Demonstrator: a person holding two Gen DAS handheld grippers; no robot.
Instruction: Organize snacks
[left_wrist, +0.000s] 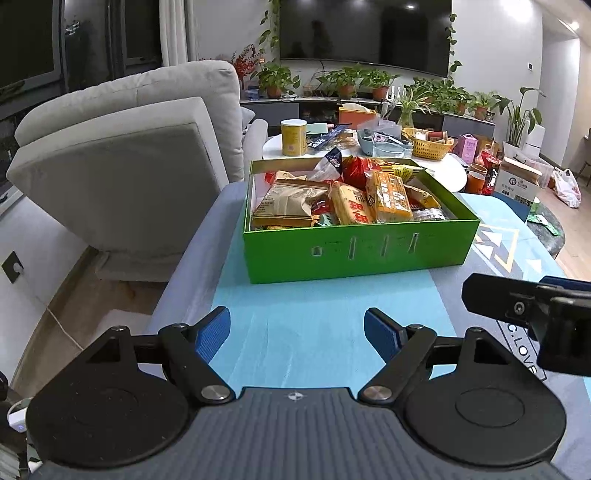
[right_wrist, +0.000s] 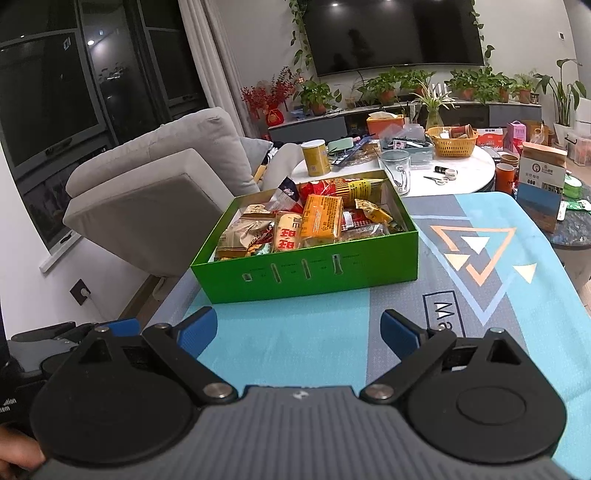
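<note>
In the left wrist view, the left claw (left_wrist: 297, 334) fills the bottom of the frame with its blue pads spread apart and nothing between them, above a light blue patterned table (left_wrist: 303, 306). A green box (left_wrist: 354, 254) heaped with snack packets (left_wrist: 351, 199) sits at the centre of the frame, well beyond the pads. Part of the right claw (left_wrist: 532, 306) juts in at the right edge. In the right wrist view, the right claw (right_wrist: 298, 330) likewise stands wide apart and empty at the bottom, with the green box (right_wrist: 306, 275) at centre, on the table (right_wrist: 480, 314). A grey sofa (right_wrist: 155, 192) stands at left behind the box.
</note>
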